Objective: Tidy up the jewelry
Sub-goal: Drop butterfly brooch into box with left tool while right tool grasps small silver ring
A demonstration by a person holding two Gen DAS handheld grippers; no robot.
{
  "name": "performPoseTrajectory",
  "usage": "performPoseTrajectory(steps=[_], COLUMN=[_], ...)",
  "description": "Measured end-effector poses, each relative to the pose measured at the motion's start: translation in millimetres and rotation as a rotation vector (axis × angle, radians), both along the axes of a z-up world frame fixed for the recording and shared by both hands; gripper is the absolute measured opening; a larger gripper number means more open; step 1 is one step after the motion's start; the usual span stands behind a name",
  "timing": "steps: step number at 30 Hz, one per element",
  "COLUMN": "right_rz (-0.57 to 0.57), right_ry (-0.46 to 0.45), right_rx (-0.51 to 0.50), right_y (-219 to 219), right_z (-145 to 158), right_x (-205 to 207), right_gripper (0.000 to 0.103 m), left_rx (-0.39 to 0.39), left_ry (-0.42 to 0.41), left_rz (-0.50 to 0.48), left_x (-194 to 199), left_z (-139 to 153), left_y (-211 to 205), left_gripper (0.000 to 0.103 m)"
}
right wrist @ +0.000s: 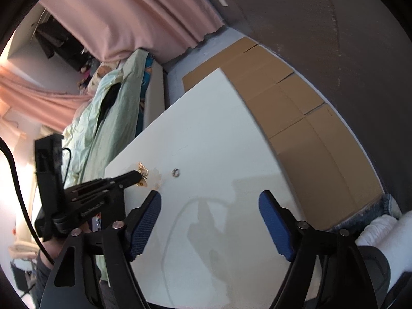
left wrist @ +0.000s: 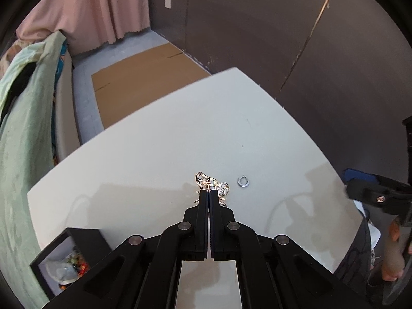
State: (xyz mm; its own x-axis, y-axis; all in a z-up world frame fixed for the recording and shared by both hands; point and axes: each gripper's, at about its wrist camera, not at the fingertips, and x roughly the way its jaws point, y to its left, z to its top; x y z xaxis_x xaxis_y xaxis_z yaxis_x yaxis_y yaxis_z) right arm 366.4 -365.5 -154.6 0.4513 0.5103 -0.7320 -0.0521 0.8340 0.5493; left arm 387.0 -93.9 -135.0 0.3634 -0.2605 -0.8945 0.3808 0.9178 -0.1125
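A gold butterfly brooch (left wrist: 211,186) sits at the tips of my left gripper (left wrist: 208,192), whose jaws are closed on it just above the white table (left wrist: 159,154). A small silver ring (left wrist: 242,181) lies on the table just right of the brooch. In the right wrist view the left gripper (right wrist: 139,176) holds the brooch (right wrist: 142,172), and the ring (right wrist: 176,172) lies to its right. My right gripper (right wrist: 209,200) is open and empty, its blue pads (right wrist: 275,226) spread above the table nearer than the ring.
A black box (left wrist: 64,255) with small items inside stands at the table's near left corner. Flat brown cardboard (left wrist: 144,77) lies on the floor beyond the table. A bed with green bedding (left wrist: 23,128) is to the left. A dark wall is behind.
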Motion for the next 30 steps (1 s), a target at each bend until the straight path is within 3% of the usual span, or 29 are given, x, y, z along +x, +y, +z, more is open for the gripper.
performPoseTrajectory(steps=[3,10,18,23,30], right_rz=[0.046,0.150,0.219,0.257,0.276], right_ry=[0.005,0.069,0.086,0.107,0.116], right_rx=[-0.028,-0.045,-0.155,-0.237,-0.347], right_y=[16.4,48.6,78.0,98.4,113.3], right_z=[0.7,-6.7,-5.2,-10.4,-14.9], right_x=[9.9,35.4,53.0,61.8,69.2], right_gripper=[0.069,0.041,0.036,0.026,0.023], left_rx=[-0.011,-0.036,-0.064,-0.086,-0.111], left_ry=[-0.018,-0.050,-0.081,-0.096,-0.112], left_rz=[0.022,0.079,0.137,0.171,0.207], left_x=[-2.8,-14.6,-24.5,-31.5,-44.3], left_z=[10.7,29.5,44.6,49.7,55.8], left_y=[11.3,39.0,71.0,90.0,112.6], left_gripper=[0.000,0.000,0.000,0.000,0.000])
